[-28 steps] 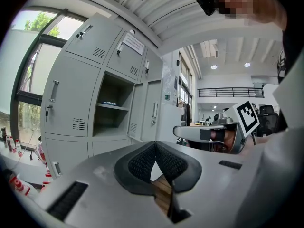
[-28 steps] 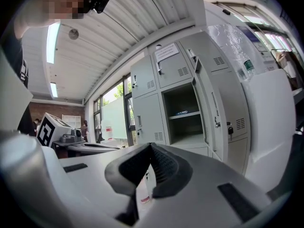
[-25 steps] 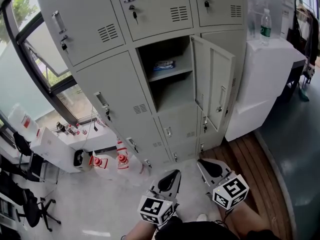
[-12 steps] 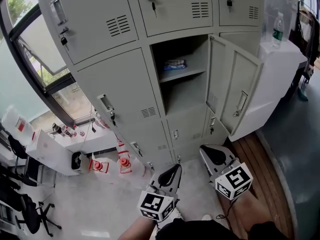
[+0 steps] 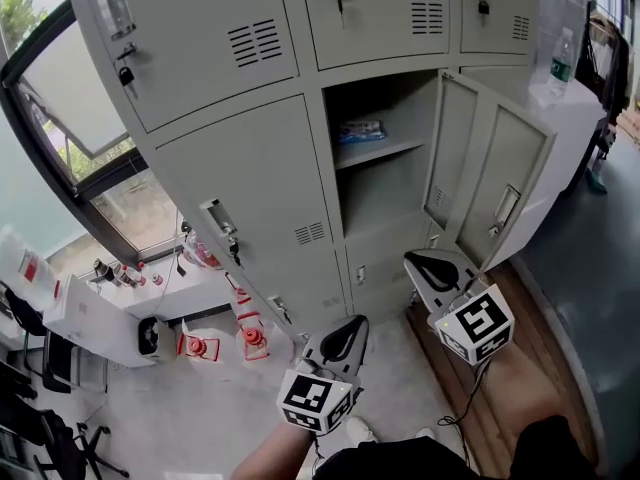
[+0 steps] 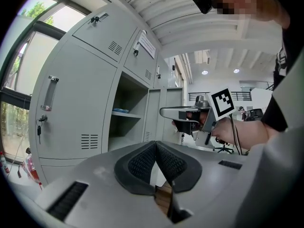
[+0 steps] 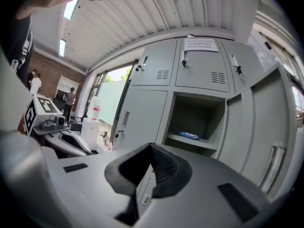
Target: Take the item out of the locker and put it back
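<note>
Left gripper (image 5: pixel 347 330) and right gripper (image 5: pixel 422 264) side by side, roughly level, jaws together, empty.

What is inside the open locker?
A small blue packet lies on the shelf of the open locker. Under the shelf nothing shows, but its dim corners are hard to see.

We're in a workplace locker corner, an office by the look of it. There's a tall bank of grey metal lockers (image 5: pixel 240 198) with keys (image 5: pixel 125 76) hanging in the doors. Black swivel chairs (image 5: pixel 55 446) sit off at lower left, with a big window (image 5: pixel 70 108) alongside. Overhead runs a ribbed ceiling (image 7: pixel 142 18) with strip lights (image 7: pixel 62 46).
</note>
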Demonstrator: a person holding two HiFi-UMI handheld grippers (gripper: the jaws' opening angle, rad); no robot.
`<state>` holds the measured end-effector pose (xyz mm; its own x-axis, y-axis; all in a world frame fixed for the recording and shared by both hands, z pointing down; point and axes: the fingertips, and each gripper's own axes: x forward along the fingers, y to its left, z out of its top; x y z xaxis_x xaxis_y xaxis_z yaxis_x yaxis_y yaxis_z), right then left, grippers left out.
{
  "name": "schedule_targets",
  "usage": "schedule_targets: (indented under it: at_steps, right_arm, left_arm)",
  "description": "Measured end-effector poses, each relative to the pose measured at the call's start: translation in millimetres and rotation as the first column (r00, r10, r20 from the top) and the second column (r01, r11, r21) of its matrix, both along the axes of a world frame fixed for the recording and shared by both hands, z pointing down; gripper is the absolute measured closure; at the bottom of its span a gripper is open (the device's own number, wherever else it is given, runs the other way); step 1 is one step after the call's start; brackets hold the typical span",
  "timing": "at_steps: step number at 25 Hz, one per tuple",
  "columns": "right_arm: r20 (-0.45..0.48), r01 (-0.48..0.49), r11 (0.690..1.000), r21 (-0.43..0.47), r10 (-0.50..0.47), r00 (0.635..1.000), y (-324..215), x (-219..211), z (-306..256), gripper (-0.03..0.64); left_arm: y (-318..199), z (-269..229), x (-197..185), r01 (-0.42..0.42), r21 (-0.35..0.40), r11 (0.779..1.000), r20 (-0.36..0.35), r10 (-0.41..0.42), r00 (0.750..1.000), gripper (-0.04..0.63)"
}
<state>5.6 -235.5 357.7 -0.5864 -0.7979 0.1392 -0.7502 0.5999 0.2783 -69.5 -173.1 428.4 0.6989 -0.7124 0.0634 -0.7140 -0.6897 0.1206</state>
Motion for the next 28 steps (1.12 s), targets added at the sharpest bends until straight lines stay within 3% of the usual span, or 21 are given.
schedule_targets:
  at_steps: [9,19,21,24,28]
  right_arm:
    - [-0.115,-0.021,0.999,0.041,0.026,0.993,-41.1,-25.0,-17.5,0.566]
    - [-0.246,-0.045,0.998,0.053,0.057,0.968,-80.7,-19.8,-34.4,0.563]
    - [-0.255,-0.038,0.998,0.056,0.051,0.966,-89.6,-17.0,-37.4,0.497]
    - [-0.27,-0.036,0.997,0.072,0.054,0.961,-106.8,-12.6,-44.2,0.508]
    - [-0.287,-0.02,0.998,0.062,0.037,0.957,-134.4,-11.2,-49.8,0.445]
  left_arm:
    - [-25.9,-9.8,-17.1,-0.025,0.0,1.0,-0.036,0.025,0.999,0.578]
    - [-34.9,-9.8,-22.1,-0.032,-0.007,0.999,-0.034,0.032,0.999,0.578]
    - [-37.1,-9.5,-19.6,-0.031,-0.007,1.0,-0.031,0.031,0.999,0.578]
    - [-43.7,-11.5,-15.2,-0.026,-0.003,1.0,-0.031,0.026,0.999,0.578]
    - [-58.1,-15.4,-9.5,-0.022,0.003,1.0,-0.025,0.022,0.999,0.578]
